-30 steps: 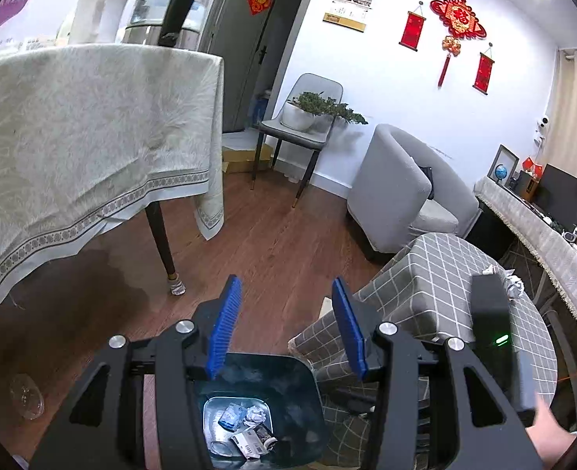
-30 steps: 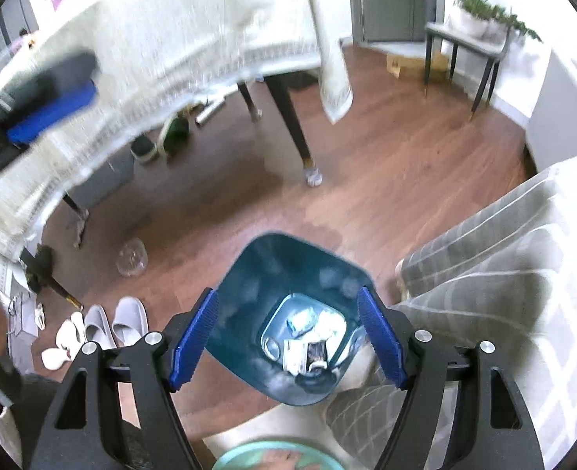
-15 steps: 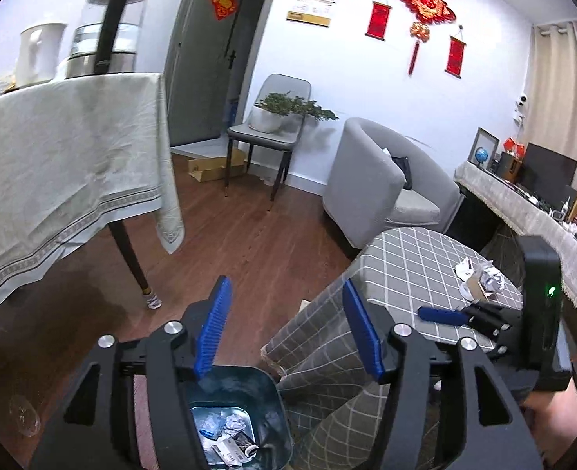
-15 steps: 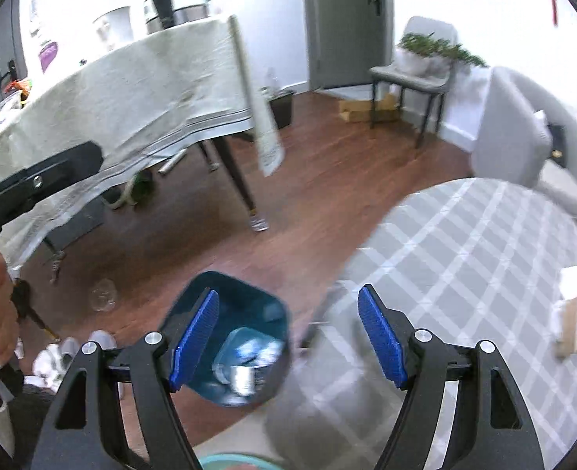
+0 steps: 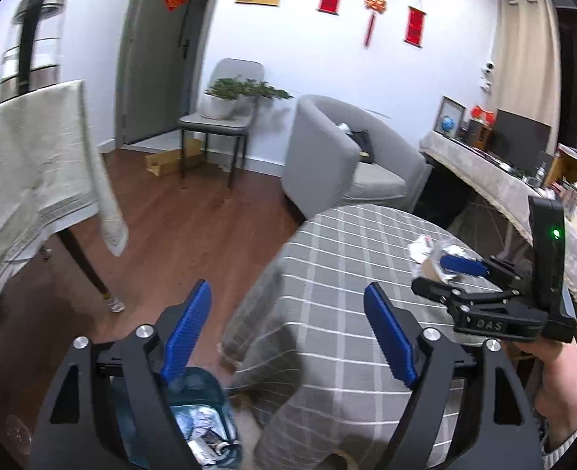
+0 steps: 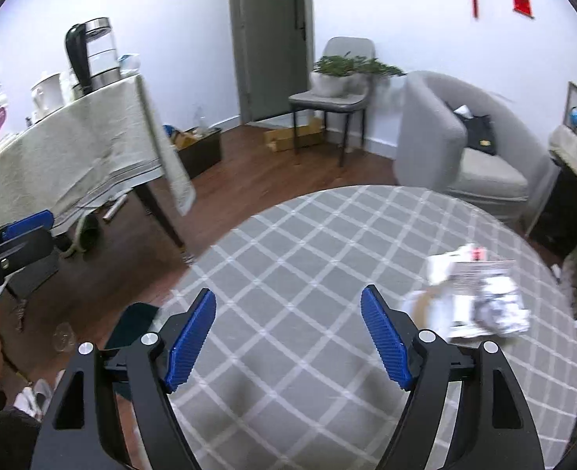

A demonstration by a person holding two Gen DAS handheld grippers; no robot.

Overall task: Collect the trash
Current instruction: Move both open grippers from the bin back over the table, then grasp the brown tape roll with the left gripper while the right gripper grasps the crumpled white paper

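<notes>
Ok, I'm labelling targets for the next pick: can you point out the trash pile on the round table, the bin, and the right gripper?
trash pile [image 6: 480,293], right wrist view, on the crumpled paper.
bin [image 5: 206,423], left wrist view, on its inside, above the trash.
right gripper [image 6: 288,337], right wrist view, midway between the open blue fingertips.

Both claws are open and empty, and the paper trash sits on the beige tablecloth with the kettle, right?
Not quite. The paper trash lies on the grey checked table, as the right wrist view shows. Both the left claw and right claw are open and empty.
</notes>
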